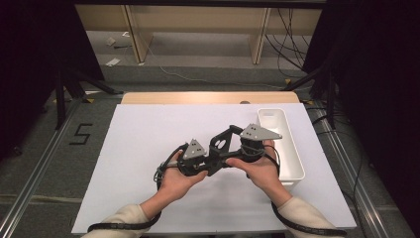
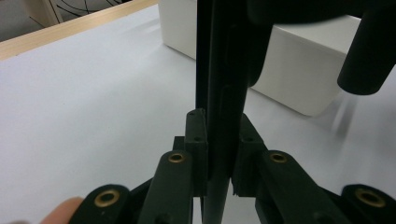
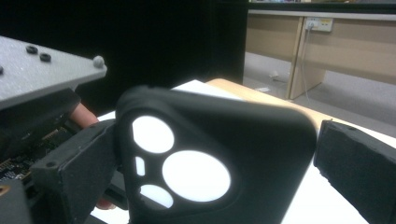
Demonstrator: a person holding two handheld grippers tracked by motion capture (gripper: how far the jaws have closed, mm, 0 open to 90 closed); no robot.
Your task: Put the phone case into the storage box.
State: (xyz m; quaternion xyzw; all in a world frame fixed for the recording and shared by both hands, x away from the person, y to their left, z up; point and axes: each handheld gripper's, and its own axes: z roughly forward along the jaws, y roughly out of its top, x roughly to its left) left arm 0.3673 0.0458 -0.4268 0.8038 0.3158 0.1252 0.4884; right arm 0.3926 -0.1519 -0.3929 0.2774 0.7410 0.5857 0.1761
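Black phone case (image 3: pixel 210 163), looks like soft TPU/silicone w/ matte finish, rounded corners, round cam cutouts plus a small slot punched through the back. Prob very light and bendy, not fragile, slightly grippy rather than slick, so no real drop risk, but would flex or twist if pinched hard at one corner only.

Left gripper (image 2: pixel 217 140) clenched on the case's thin side: pads pressed flat on both faces, case standing edge-on straight up between the jaws. Solid hold imo, since clamping across the flat back near the rim beats grabbing the floppy lip.

Right gripper (image 3: pixel 215 172) released, jaws spread wide w/ the case sitting between them, cutout end up. Left-hand pad right against the case or nearly so, can't tell which; right-hand pad clearly apart w/ a gap.

Best spot for a 2nd grip: the solid back panel below the cutouts, not across the holes (thin webs there, would buckle).

Case up in the air over the white table sheet (image 1: pixel 148 148). White plastic bin (image 2: pixel 299 70), hard and smooth-walled, just beyond the left claw's tips.
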